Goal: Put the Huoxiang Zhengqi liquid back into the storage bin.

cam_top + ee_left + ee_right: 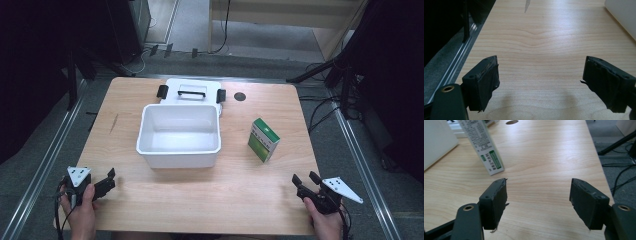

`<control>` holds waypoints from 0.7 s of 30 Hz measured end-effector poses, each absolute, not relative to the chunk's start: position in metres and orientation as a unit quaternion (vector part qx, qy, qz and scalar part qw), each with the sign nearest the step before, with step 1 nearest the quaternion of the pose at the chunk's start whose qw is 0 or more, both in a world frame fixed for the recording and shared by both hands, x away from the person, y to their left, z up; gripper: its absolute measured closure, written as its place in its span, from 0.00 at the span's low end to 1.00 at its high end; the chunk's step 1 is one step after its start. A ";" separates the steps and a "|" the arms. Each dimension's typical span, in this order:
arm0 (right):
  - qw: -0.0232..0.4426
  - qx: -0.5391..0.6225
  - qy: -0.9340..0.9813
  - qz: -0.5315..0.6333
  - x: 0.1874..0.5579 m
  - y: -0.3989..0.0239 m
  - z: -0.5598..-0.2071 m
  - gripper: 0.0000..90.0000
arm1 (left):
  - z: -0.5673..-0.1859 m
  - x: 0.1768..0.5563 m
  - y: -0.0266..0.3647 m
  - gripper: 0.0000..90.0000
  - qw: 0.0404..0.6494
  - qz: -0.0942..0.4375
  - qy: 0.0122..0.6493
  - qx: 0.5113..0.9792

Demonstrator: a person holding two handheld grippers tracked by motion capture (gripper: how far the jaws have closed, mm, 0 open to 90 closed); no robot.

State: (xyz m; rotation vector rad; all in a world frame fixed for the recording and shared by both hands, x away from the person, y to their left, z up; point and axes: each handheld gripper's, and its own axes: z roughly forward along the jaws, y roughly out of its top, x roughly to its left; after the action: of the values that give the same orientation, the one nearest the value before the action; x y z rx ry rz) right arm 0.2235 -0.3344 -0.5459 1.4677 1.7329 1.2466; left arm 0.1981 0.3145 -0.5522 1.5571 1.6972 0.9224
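printing on the green and white box, none of it legible

the green and white box point(484, 147) carries rows of small dark print on its white side and a green panel with pale marks near its lower end, all too blurred to read; in the high view the box point(263, 139) shows only green and white patches.

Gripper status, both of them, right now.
Left gripper: open, holding nothing, jaws wide apart above the bare table.
Right gripper: open, holding nothing, the green box standing ahead of it, untouched.
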 end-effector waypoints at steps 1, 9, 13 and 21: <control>0.274 0.539 0.648 0.464 0.223 -0.333 -0.546 0.36 | -0.552 0.198 0.315 0.16 0.325 0.351 0.647 0.593; 0.264 0.498 0.673 0.478 0.226 -0.322 -0.542 0.40 | -0.552 0.198 0.315 0.16 0.327 0.351 0.648 0.592; 0.267 0.488 0.689 0.465 0.226 -0.318 -0.537 0.45 | -0.552 0.197 0.316 0.16 0.330 0.348 0.648 0.591; 0.234 0.462 0.734 0.439 0.228 -0.312 -0.527 0.47 | -0.552 0.197 0.317 0.16 0.335 0.345 0.649 0.590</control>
State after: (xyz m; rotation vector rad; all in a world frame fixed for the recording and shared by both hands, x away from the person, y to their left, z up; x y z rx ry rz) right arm 0.2280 -0.3123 -0.5268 1.2683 2.0151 1.2047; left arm 0.1971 0.3165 -0.5522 1.5390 1.6929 0.8990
